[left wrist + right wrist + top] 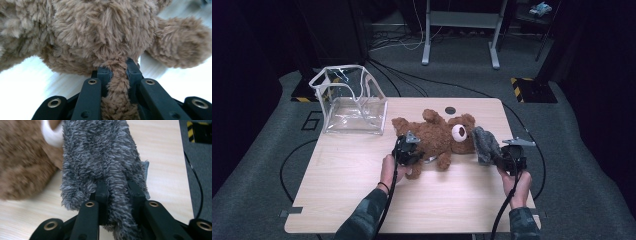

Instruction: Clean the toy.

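A brown teddy bear (437, 137) lies on its back on the wooden table (362, 195), a little toward the far edge and right of the middle, its head pointing to the right edge and its white muzzle facing up. The left gripper (408, 150) sits at the bear's near side, held from below by the person's left hand (389, 170). In the left gripper view its black jaws are pressed together on a tuft of the bear's brown fur (117, 82), which is squeezed into a narrow strand between them.

The right gripper (507, 157) is near the right edge of the table, just beside the bear's head, held by the right hand (517, 182). Its jaws pinch a fluffy grey cloth (484, 145), which stands up from the gripper and touches the bear's head. In the right gripper view the grey cloth (105, 162) bulges out above the jaws.

A clear plastic bag (352, 102) with white trim stands open at the far left corner of the table, well apart from the bear.
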The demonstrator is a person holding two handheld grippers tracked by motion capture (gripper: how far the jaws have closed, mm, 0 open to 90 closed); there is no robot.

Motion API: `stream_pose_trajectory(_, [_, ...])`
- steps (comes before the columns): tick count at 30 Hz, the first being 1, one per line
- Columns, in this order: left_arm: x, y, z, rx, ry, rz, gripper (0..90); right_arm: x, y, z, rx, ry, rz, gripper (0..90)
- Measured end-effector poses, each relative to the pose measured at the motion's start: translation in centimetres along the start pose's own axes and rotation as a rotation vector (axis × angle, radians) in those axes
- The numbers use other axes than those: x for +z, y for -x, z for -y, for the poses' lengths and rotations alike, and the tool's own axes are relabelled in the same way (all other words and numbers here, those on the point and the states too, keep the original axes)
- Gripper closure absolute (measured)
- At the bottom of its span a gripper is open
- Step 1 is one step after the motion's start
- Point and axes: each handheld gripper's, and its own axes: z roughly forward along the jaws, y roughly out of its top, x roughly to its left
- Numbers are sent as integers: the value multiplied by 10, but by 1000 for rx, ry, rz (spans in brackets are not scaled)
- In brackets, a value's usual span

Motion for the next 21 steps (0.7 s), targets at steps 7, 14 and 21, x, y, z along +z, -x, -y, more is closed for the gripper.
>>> stream_pose_trajectory(7, [1,-5,2,-28,-28,-11,657,4,-35,-45,-101,34,-25,750])
stream_pose_trajectory(14, [5,-1,-2,-122,-48,-144,312,36,-71,-78,-166,-17,-34,751])
stream_pose_trajectory(21, [11,1,-3,-36,-32,-101,697,50,-79,-70,-177,-60,-28,751])
